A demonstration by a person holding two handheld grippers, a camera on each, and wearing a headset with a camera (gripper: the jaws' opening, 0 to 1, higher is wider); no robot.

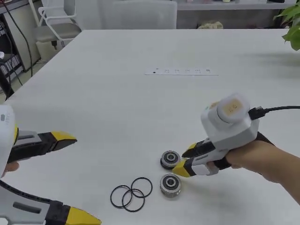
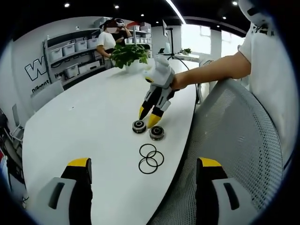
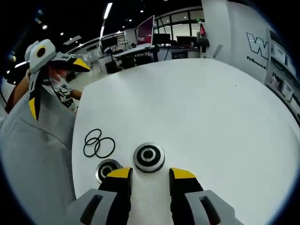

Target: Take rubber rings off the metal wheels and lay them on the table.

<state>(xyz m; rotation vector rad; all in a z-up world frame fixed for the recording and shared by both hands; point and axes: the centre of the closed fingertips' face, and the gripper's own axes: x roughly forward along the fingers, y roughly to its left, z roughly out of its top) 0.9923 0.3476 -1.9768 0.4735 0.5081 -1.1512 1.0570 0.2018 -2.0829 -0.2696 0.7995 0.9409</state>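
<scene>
Two metal wheels lie near the table's front edge, one [image 1: 170, 159] farther from me and one [image 1: 170, 183] closer. Three black rubber rings [image 1: 131, 192] lie overlapping flat on the table, left of the wheels. My right gripper [image 1: 185, 161] is open, its yellow tips just right of the wheels. In the right gripper view the gripper [image 3: 151, 174] points at one wheel [image 3: 149, 157], with nothing between the jaws; the other wheel [image 3: 107, 169] sits beside the left jaw and the rings [image 3: 98, 143] beyond. My left gripper [image 1: 80, 178] stands wide open and empty, left of the rings [image 2: 150, 158].
A white table [image 1: 140, 108] has a socket strip [image 1: 182, 71] set in its middle. A white chair [image 1: 54, 21] stands at the back left and a plant [image 1: 291, 26] at the back right. A grey mesh chair [image 2: 234, 140] is beside the table.
</scene>
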